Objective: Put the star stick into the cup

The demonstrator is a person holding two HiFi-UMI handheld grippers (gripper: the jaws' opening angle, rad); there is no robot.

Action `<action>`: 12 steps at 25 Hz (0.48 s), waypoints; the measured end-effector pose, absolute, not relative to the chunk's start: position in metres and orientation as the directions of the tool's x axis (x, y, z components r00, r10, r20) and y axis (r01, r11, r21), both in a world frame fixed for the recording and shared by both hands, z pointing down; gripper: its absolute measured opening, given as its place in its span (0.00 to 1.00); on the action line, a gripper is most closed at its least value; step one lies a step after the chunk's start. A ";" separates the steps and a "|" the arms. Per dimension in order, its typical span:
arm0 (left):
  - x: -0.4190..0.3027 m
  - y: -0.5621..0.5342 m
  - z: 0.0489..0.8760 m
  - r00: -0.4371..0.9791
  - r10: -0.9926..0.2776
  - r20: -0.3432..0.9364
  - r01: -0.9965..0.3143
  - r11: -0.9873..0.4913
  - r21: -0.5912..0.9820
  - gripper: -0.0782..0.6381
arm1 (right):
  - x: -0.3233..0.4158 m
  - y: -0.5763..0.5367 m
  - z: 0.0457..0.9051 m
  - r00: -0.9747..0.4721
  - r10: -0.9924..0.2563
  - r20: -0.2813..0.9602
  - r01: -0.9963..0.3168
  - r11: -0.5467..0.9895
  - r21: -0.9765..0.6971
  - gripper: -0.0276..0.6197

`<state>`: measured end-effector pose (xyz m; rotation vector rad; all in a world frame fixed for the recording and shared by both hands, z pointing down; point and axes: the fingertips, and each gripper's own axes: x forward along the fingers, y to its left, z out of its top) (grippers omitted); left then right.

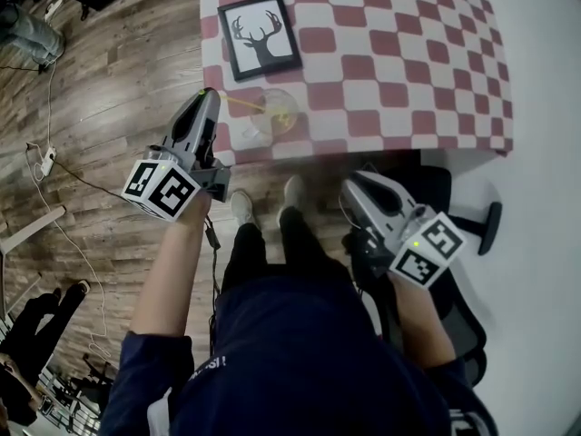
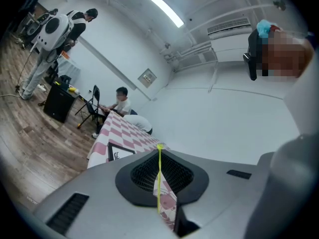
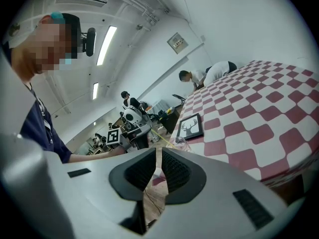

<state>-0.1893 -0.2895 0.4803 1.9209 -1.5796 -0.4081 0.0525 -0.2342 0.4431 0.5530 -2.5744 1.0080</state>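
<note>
Two fingers of L gripper [image 2: 160, 153] closed on star stick [image 2: 159, 180]. Stick's far end is ahead of them at cup [image 1: 272, 116]; in or over rim not resolved. R gripper [image 3: 158, 156] closed, empty, cup well ahead. Risks: thin stick could be pivoted in the pinch; cup, near bench [image 1: 408, 53] edge, could be tipped if rim is levered.

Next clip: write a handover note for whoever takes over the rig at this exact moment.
Left gripper: fingers shut on the star stick.
Right gripper: shut, empty, short of the checked cloth.
Glass cup: upright near the cloth's front edge, close to the deer picture.
Done: stick lifted, its far end at the cup, seemingly inside.
Left: settle it in, release.
</note>
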 end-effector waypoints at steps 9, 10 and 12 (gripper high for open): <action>-0.199 -0.287 0.492 0.213 -0.964 0.158 -0.779 -0.070 0.623 0.17 | 0.052 -0.233 0.452 -0.870 -0.218 0.443 -0.463 0.674 -0.576 0.12; -0.199 -0.287 0.494 0.218 -0.963 0.160 -0.779 -0.073 0.623 0.17 | 0.051 -0.232 0.453 -0.870 -0.216 0.444 -0.462 0.674 -0.576 0.12; -0.198 -0.287 0.497 0.232 -0.959 0.165 -0.778 -0.081 0.623 0.17 | 0.050 -0.232 0.455 -0.869 -0.212 0.447 -0.461 0.675 -0.577 0.12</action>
